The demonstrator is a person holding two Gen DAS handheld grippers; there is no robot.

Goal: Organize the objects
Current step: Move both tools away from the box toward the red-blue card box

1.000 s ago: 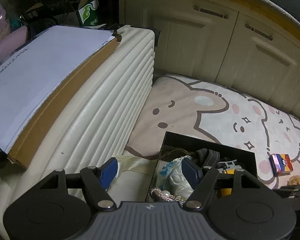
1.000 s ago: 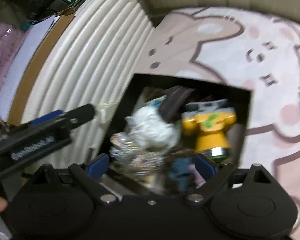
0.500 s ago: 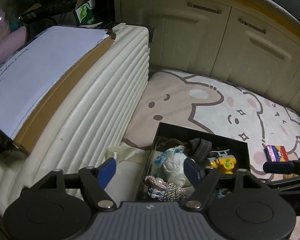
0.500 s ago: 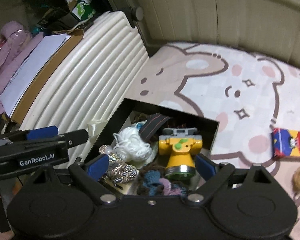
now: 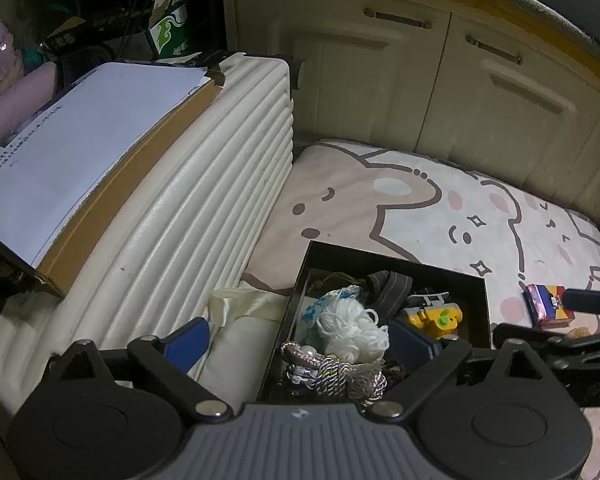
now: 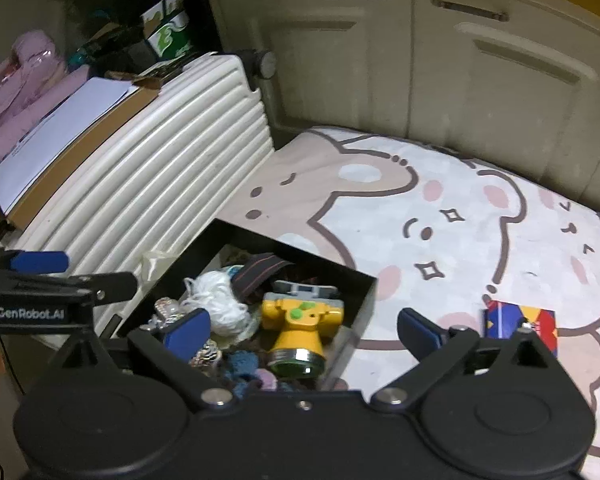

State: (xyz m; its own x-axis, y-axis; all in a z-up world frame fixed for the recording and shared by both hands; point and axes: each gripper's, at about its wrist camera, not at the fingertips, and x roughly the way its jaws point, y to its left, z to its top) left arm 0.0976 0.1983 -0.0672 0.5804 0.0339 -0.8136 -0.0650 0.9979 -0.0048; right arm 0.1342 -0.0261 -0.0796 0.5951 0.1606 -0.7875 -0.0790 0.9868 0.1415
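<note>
Between the spread fingers of the right gripper (image 6: 302, 330), which held nothing, sat a yellow headlamp (image 6: 300, 326) in the near right part of a black box (image 6: 288, 248) on the floor mat (image 6: 480, 208). Just left of it the left gripper (image 5: 304, 342) hung over the same box, likewise wide apart and empty, above a ball of white yarn (image 5: 350, 326) and a coil of braided cord (image 5: 332, 368).

Everything in the box looked light. The yarn and cord were soft and would likely squash, trail and snag on their neighbours if pinched at the edge; a bite through the bulk of the ball seemed safer. The headlamp looked like hard, smooth plastic, so a grip across its narrower yellow body, not its round lens, would probably slip least.

Farther right, well apart from the box, a small colourful carton (image 6: 518, 326) lay flat on the mat. It seemed stiff and light; taking it across its short sides looked the simplest hold.

Left of the box stood a ribbed white suitcase (image 5: 188, 216) with a cardboard box (image 5: 112, 200) and paper (image 5: 84, 152) on top.
</note>
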